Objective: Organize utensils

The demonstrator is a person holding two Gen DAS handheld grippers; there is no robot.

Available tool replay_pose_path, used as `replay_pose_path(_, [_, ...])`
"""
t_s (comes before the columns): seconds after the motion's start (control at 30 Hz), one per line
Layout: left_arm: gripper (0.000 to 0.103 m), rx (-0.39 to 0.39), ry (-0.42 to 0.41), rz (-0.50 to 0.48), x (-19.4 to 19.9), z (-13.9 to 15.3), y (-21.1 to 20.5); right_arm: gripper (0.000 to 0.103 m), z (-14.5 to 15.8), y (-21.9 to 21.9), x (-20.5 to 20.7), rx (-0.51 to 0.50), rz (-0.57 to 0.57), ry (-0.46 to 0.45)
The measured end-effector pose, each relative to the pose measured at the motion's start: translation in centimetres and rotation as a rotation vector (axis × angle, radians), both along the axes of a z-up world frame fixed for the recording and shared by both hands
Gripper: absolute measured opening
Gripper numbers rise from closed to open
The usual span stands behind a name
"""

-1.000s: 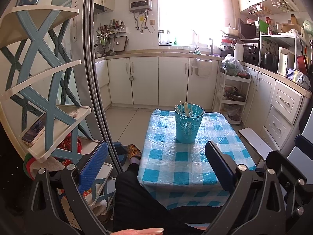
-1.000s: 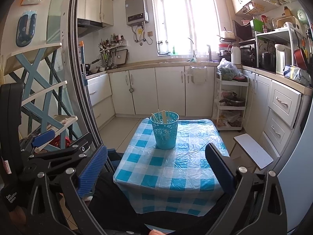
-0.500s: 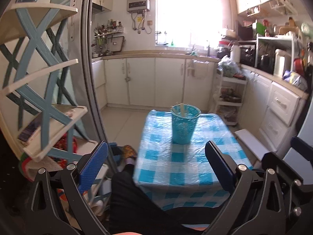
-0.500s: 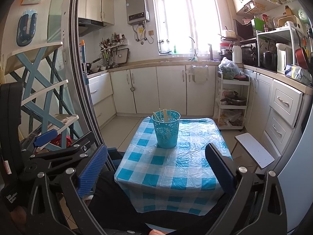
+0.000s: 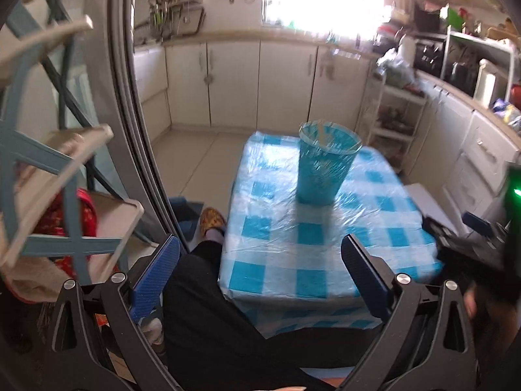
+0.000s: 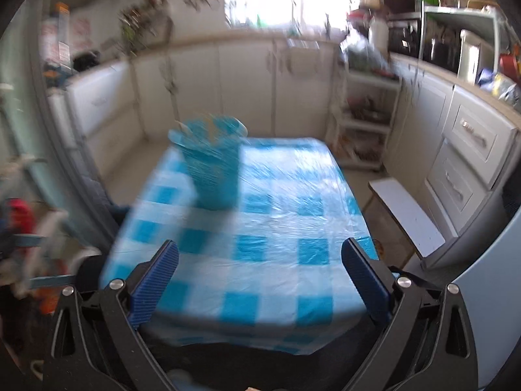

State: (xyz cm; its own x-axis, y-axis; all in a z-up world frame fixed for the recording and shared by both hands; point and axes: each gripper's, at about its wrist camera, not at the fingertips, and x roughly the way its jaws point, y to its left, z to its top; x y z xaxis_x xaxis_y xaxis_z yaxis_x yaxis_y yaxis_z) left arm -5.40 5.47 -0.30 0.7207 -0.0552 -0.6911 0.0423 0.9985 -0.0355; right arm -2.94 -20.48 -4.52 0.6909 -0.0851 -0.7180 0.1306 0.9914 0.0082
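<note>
Motion blur smears the utensils (image 6: 211,123) inside the holder (image 6: 211,169).

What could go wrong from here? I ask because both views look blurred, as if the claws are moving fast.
1. The blue holder stands alone on the slick plastic-covered tablecloth; a fast bump from the open left claw or right claw might tip it.
2. The light sticks poking above its rim could spill.
3. Blur hides detail, so aim may suffer.
</note>
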Motion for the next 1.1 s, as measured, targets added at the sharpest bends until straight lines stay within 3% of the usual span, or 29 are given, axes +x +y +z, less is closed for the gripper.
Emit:
replay_pose_path(0.1, [0.096, 0.014, 0.076, -0.014, 4.0, -2.8, -0.3, 0.096, -4.6, -2.7, 5.6, 0.023, -0.035, 0.062])
replay_pose_path(0.23, [0.096, 0.012, 0.141, -0.028, 9.9, -7.0, -1.4, 0.096, -10.8, -5.5, 13.2, -0.017, -0.056, 0.134])
replay_pose_path(0.43, [0.096, 0.040, 0.181, -0.028, 17.0, -12.6, -3.4, 0.096, -17.4, -7.6, 20.1, -0.062, -0.054, 0.241])
replay_pose_path(0.53, [0.096, 0.000, 0.203, -0.020, 19.5, -14.5, -3.0, 0.096, -17.9, -8.6, 21.6, 0.018, -0.049, 0.222])
replay_pose_path(0.77, [0.096, -0.018, 0.226, -0.011, 23.2, -18.5, -2.7, 0.096, -17.7, -8.7, 22.0, 0.017, -0.052, 0.221])
replay_pose_path(0.97, [0.096, -0.053, 0.199, -0.015, 24.0, -19.6, -2.7, 0.096, -17.8, -8.9, 22.4, 0.016, -0.052, 0.221])
replay_pose_path(1.1, [0.096, -0.113, 0.225, -0.011, 24.6, -21.2, -2.2, 0.096, -17.7, -8.9, 22.2, 0.017, -0.052, 0.221])
